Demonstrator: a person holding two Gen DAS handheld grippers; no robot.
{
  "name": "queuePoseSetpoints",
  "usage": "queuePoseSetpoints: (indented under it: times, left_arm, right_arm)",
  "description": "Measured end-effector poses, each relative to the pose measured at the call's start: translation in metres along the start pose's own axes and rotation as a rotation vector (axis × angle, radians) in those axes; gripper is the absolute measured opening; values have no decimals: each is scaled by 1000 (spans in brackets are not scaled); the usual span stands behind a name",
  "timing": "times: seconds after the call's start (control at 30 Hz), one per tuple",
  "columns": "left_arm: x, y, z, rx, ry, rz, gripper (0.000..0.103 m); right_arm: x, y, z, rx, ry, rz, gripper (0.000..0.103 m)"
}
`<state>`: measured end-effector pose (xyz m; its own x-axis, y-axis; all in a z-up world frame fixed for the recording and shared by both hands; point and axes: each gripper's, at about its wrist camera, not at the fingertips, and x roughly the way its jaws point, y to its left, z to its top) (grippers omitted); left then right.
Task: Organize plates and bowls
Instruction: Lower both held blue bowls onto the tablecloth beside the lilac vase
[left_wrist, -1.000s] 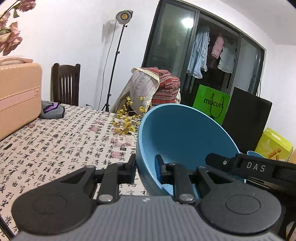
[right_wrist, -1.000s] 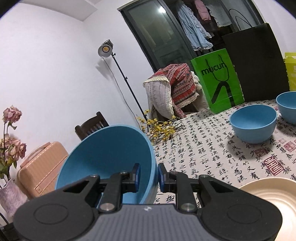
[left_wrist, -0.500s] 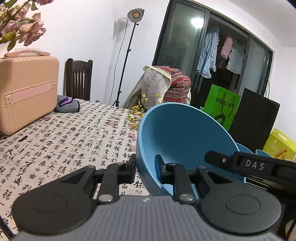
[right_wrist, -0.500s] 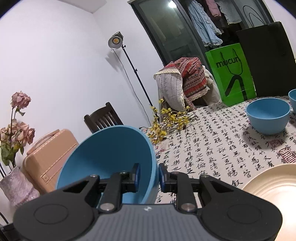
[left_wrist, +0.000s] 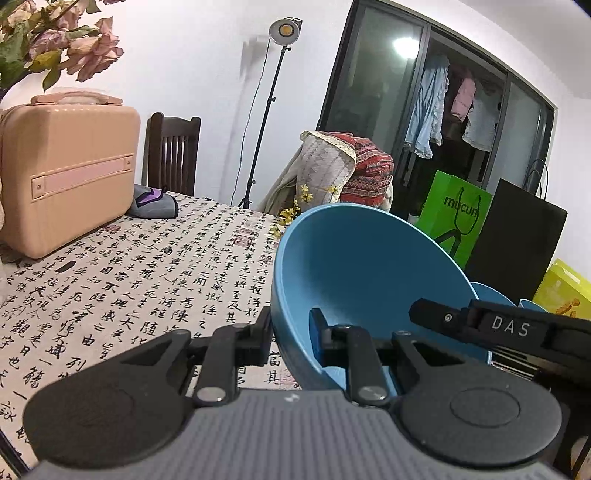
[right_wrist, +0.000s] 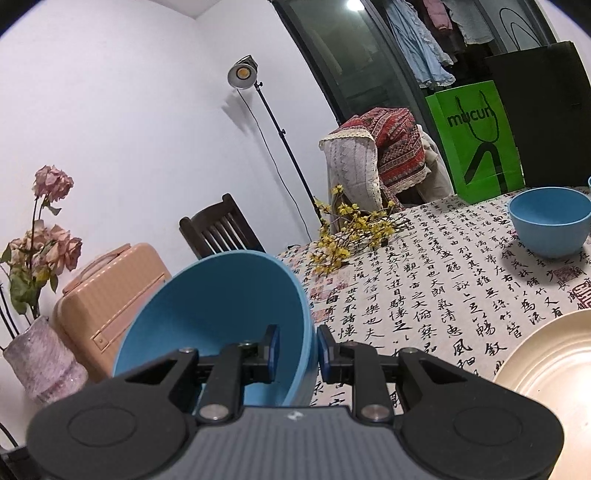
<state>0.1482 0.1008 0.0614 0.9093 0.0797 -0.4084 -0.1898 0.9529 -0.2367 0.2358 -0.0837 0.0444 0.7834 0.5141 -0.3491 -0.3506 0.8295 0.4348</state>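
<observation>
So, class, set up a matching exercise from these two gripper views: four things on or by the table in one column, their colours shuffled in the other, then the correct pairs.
Things:
1. held bowl
2. suitcase
3. shopping bag
4. plate

Colours:
A. green
B. cream
C. blue
D. peach

Pairs: 1-C, 2-D, 3-A, 4-B

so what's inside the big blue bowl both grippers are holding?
Big blue bowl looks empty apart from one finger of each gripper clamping its rim; the lowest part of the inside is hidden behind the gripper bodies.
</observation>
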Motion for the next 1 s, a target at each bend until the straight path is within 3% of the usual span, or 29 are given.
queuePoseSetpoints:
  times: [1.0]
  left_arm:
    - [-19, 44, -16, -42, 16, 50, 20]
  right_arm:
    - [14, 31, -29, -7, 70, 46, 22]
